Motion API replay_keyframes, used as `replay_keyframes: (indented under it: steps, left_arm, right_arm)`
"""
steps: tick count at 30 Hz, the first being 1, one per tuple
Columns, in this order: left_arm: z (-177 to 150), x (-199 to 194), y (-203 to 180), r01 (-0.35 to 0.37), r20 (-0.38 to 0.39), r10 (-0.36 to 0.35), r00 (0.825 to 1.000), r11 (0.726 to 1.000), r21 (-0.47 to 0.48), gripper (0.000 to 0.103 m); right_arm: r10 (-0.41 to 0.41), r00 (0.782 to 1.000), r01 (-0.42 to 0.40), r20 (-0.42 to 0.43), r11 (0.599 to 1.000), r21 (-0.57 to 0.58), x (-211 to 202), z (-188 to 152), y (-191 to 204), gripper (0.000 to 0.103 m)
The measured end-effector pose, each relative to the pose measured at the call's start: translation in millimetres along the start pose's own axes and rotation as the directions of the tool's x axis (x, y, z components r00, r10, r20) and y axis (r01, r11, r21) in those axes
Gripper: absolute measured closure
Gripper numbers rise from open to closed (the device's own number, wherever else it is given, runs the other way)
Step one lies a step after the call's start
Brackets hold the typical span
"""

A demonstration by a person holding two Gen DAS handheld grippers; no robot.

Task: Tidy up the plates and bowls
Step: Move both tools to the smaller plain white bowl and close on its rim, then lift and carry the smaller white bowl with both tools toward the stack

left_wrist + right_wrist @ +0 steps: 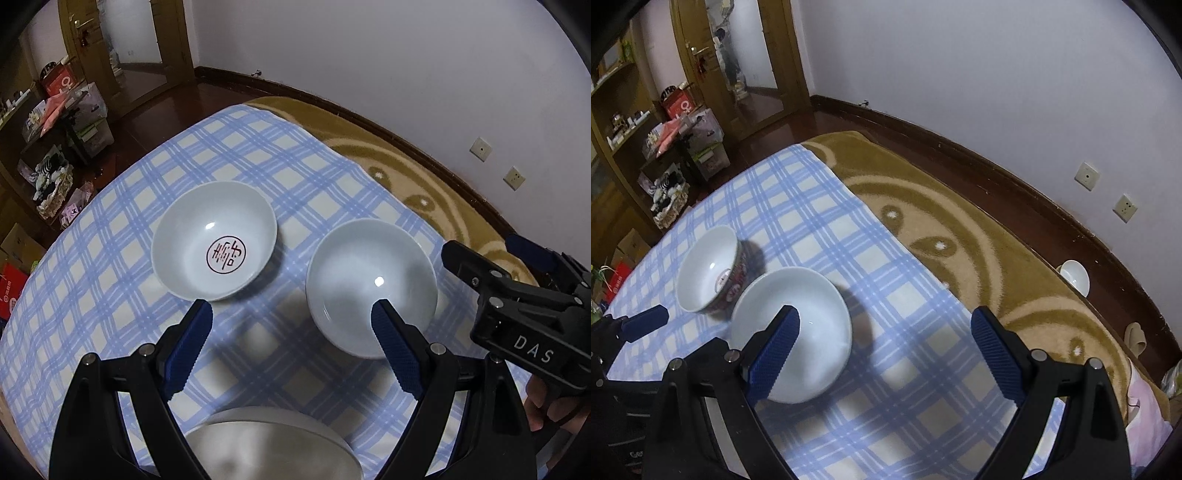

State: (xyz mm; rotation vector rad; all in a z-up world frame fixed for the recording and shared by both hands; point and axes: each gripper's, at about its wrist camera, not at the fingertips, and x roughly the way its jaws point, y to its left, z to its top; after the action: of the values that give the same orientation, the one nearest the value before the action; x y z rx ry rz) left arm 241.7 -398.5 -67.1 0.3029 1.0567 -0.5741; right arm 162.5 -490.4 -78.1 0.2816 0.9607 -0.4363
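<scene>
A white bowl with a red emblem inside (214, 242) stands on the blue checked cloth (240, 147). To its right is a plain white bowl (369, 284). A pale plate (266, 443) lies at the near edge, partly hidden under my left gripper (291, 317). That gripper hangs open above the cloth between the two bowls, holding nothing. My right gripper (886, 317) is also open and empty, just right of the plain bowl (798, 325), with the emblem bowl (707, 269) behind. The right gripper (484, 247) shows beside the plain bowl in the left wrist view.
The cloth covers part of a brown patterned blanket (960, 221). A small white bowl (1075, 277) sits at the blanket's far right edge by the wall. Shelves, boxes and a basket (668, 206) stand on the floor to the left.
</scene>
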Motion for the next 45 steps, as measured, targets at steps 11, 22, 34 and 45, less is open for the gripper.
replay_keyframes:
  steps: [11,22,34,45]
  left_arm:
    - [-8,19,-7,0.010,-0.045,-0.011,0.999,1.000,-0.008,0.036]
    - [-10,45,-6,0.079,-0.097,-0.085,0.992,0.994,-0.071,0.079]
    - [-8,45,-8,0.081,-0.073,-0.085,0.994,0.995,-0.052,0.091]
    - [-14,19,-7,0.085,-0.054,-0.088,0.995,0.995,-0.055,0.091]
  right_arm:
    - [0.079,0.995,-0.076,-0.064,0.996,0.051,18,-8,-12,0.024]
    - [0.207,0.969,-0.189,-0.135,0.973,0.130,42,-16,-4,0.078]
    - [0.212,0.966,-0.193,-0.150,0.973,0.130,46,-22,4,0.095]
    - [0.176,0.981,-0.168,-0.080,0.981,0.096,13,-23,10,0.095]
